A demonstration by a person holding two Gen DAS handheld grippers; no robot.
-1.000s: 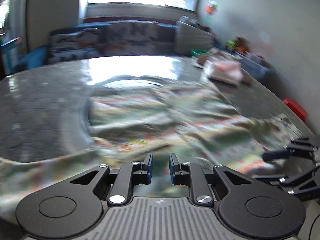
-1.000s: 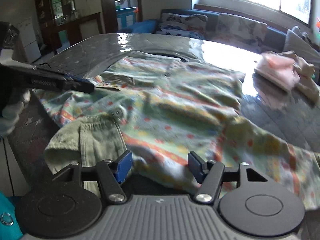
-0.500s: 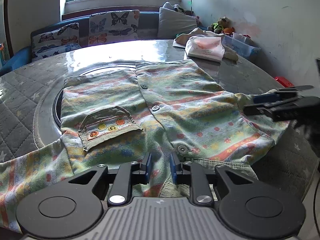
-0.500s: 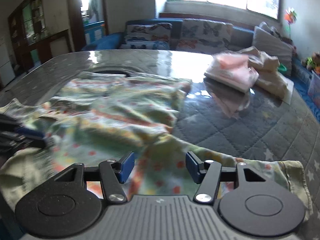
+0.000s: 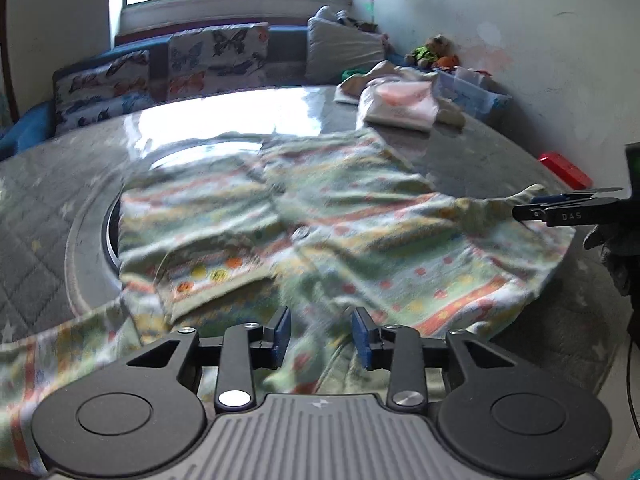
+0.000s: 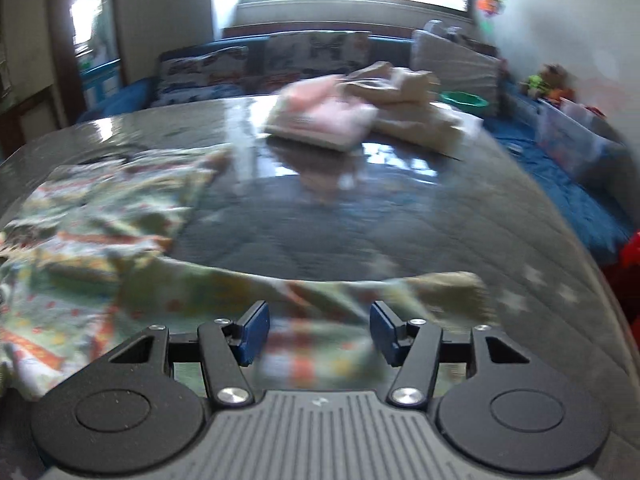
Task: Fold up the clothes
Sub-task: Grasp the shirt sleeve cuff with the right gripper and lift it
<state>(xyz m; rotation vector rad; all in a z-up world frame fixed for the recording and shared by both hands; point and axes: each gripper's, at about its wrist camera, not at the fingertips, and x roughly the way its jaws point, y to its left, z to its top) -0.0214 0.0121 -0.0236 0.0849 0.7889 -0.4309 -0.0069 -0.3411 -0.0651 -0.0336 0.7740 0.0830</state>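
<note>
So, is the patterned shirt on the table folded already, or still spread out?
Still spread out. The patterned shirt lies open and wrinkled across the table, front pocket up, one sleeve stretched sideways. No fold shows.

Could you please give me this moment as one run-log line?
stage: laying shirt flat | patterned shirt: spread on table | left gripper: opening, over hem | right gripper: open over sleeve

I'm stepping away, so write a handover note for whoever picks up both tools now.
Left tool: jaws opening over the patterned shirt's near hem, gripping nothing.
Right tool: open above the shirt's right sleeve, not pinching it.
Shirt lies spread, front up, on the round table. Folded pink garment sits at the far side.
Done: shirt laid out.
Left: every fold.
</note>
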